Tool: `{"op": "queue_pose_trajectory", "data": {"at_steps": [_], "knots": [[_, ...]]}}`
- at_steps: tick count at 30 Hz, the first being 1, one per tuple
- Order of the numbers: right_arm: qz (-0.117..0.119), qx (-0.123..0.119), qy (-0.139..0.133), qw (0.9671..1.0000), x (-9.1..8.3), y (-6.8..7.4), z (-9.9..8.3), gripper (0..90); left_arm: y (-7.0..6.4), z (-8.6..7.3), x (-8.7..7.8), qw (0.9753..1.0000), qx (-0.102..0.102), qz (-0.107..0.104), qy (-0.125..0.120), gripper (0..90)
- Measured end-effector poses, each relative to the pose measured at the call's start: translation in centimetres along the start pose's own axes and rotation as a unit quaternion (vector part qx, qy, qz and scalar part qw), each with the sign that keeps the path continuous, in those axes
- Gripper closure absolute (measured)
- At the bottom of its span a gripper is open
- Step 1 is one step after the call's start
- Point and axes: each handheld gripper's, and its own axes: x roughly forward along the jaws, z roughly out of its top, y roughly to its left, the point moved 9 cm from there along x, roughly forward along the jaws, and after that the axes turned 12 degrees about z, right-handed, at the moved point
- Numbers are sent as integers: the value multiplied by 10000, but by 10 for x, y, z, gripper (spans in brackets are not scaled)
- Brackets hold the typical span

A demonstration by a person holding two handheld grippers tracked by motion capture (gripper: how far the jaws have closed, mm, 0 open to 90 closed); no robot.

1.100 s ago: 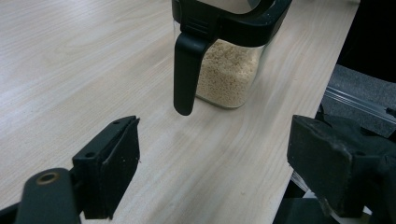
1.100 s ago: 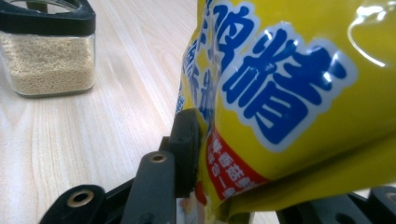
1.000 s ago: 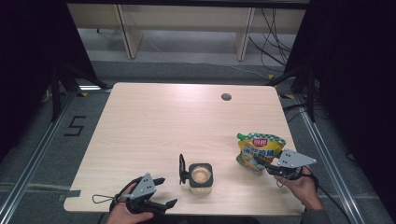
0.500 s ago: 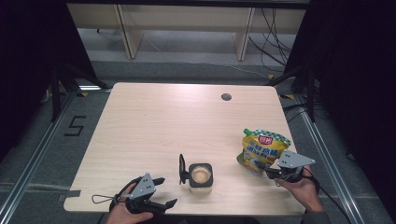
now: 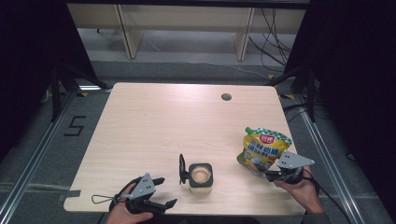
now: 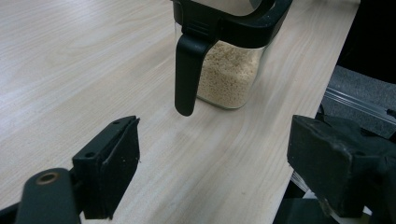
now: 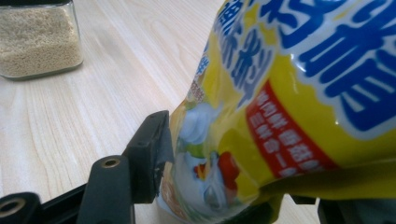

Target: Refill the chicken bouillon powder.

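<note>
Yellow bag (image 5: 264, 149) at the table's (image 5: 154, 121) near right, upright, clamped at its lower part in the right gripper (image 5: 264, 171). Left gripper (image 5: 161, 192) wide open, holding nothing, near left of the jar (image 5: 201, 175).

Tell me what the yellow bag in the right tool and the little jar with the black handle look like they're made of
The yellow bag looks like glossy printed plastic film: it shines and creases where the right tool grips it. The jar has a clear body, glass or hard plastic, I can't tell which, showing pale granules inside. Its handle and rim look like matte black moulded plastic.
</note>
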Motion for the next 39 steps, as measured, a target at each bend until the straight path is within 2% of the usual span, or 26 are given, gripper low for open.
{"op": "queue_pose_trajectory", "data": {"at_steps": [6,8,9,10,12,13,14,15,16,18,19,20,21,22,24,25,26,27,29,30,32,33,34,36,38,39], "knots": [[-26,237,-13,9997,-3,0,-2,367,0,0,0,10000,-32,8,-9,167],[-108,330,-5,9994,-6,0,-4,346,1,0,0,10000,-57,35,10,167],[-93,377,1,9992,-9,0,-5,333,-1,0,0,9998,-194,37,11,167],[-110,535,12,9985,-11,1,-7,320,-1,0,0,9998,-216,51,-10,168],[-238,751,75,9969,-16,3,-11,312,2,0,-1,9999,-101,66,0,167],[-393,895,108,9952,-19,1,-13,285,1,0,-1,9998,-184,63,9,167],[-435,1150,57,9924,-20,4,-13,272,2,0,-1,9999,-147,72,-8,167],[-378,1192,-35,9921,-22,6,-11,282,1,0,-1,9998,-211,46,12,167],[-380,1360,-71,9900,-23,11,-11,285,2,0,-1,9998,-187,79,-11,167],[-446,1175,-30,9921,-25,12,-10,281,3,1,-2,9997,-204,94,-18,167],[-486,1329,62,9899,-26,16,-11,281,3,1,-2,9998,-172,91,-12,168],[-562,1259,141,9904,-27,15,-13,280,4,1,-2,9999,-62,82,-45,167],[-627,1343,202,9887,-28,16,-15,280,5,2,-2,9999,-77,97,-53,168],[-622,1562,224,9855,-28,21,-16,280,5,2,-2,9998,-113,121,-52,168],[-646,1570,272,9851,-30,24,-19,275,5,2,-2,9999,-77,86,-39,167],[-662,1657,284,9835,-30,27,-19,272,5,2,-1,9997,-217,108,-50,167],[-662,1588,307,9846,-31,27,-20,272,5,2,-1,9997,-194,110,-23,168],[-629,1683,292,9833,-31,30,-20,270,6,3,-1,9998,-180,98,-30,169],[-660,1703,330,9826,-33,35,-20,267,5,3,-1,9998,-186,115,-44,169],[-677,1606,329,9841,-33,35,-19,267,6,4,-1,9998,-188,89,-32,169],[-711,1756,350,9813,-33,41,-20,267,7,5,0,9997,-180,102,-103,169],[-720,1584,406,9839,-34,40,-21,267,6,5,-1,9993,-340,150,-47,169],[-716,1561,429,9842,-34,41,-22,266,8,5,-1,9996,-227,142,-67,170],[-679,1642,446,9831,-34,45,-23,265,9,6,-2,9992,-339,199,-34,170],[-721,1604,431,9835,-34,46,-24,265,11,9,-2,9995,-258,162,-115,170],[-758,1617,489,9827,-35,48,-25,264,10,10,-3,9991,-365,183,-130,170]]}}
